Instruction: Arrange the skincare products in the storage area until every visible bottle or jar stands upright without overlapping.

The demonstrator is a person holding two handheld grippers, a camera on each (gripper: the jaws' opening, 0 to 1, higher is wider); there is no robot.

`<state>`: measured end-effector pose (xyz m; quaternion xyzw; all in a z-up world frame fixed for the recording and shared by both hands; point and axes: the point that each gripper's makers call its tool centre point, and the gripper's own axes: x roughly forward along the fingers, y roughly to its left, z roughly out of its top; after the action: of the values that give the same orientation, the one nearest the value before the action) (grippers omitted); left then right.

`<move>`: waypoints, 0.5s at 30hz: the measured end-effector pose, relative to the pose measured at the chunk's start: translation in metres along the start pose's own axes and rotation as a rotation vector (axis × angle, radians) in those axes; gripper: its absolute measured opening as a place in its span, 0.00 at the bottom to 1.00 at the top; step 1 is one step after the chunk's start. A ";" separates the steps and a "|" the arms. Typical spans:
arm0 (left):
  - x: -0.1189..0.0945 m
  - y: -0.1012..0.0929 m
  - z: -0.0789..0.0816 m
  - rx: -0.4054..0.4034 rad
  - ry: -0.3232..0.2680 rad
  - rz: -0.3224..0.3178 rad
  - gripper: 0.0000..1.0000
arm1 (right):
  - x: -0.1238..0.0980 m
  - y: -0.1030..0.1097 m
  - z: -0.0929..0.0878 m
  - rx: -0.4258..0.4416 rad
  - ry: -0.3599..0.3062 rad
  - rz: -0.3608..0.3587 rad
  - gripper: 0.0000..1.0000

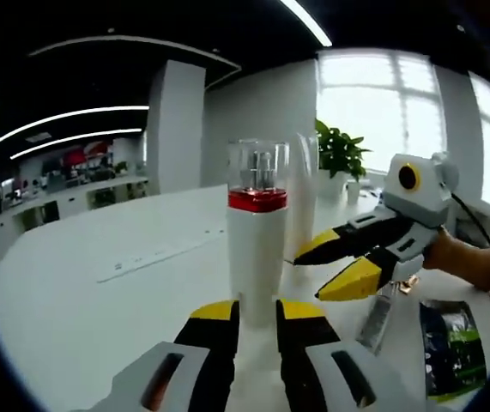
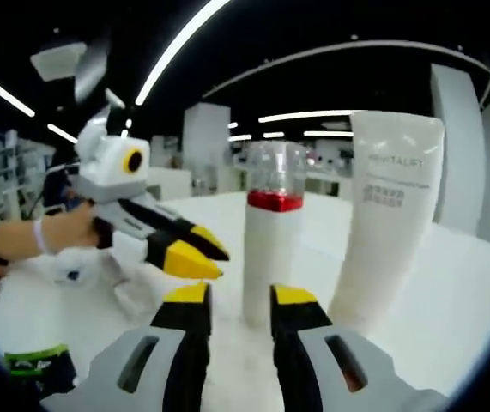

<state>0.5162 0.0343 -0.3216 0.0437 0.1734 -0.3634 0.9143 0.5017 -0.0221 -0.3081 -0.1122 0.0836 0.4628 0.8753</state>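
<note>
White pump bottle with red band, clear cap, upright on table. Left gripper and right gripper face it from opposite sides, fingers open, not touching. White tube upright just beside bottle.

Glossy white plastic bottle with clear cap.

Bottle upright on table — tube beside it.

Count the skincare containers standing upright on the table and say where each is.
2. The white bottle with a red band and clear cap stands just ahead of both claws. The white tube stands close beside it. Others may be hidden outside the views.
</note>
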 end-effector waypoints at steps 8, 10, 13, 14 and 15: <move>-0.033 -0.024 0.014 -0.022 -0.090 -0.051 0.34 | -0.020 0.011 0.016 0.003 -0.056 0.031 0.38; -0.038 -0.028 0.014 -0.017 -0.096 -0.064 0.38 | -0.027 0.015 0.021 -0.014 -0.065 0.047 0.41; -0.047 -0.031 0.017 0.016 -0.109 -0.070 0.44 | -0.034 0.023 0.022 -0.043 -0.066 0.087 0.45; -0.049 -0.032 0.015 0.040 -0.102 -0.075 0.45 | -0.037 0.025 0.021 -0.043 -0.063 0.090 0.48; -0.050 -0.033 0.013 0.056 -0.096 -0.079 0.47 | -0.039 0.026 0.020 -0.043 -0.062 0.091 0.52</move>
<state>0.4633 0.0400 -0.2901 0.0450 0.1206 -0.4057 0.9049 0.4598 -0.0331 -0.2819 -0.1129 0.0515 0.5069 0.8530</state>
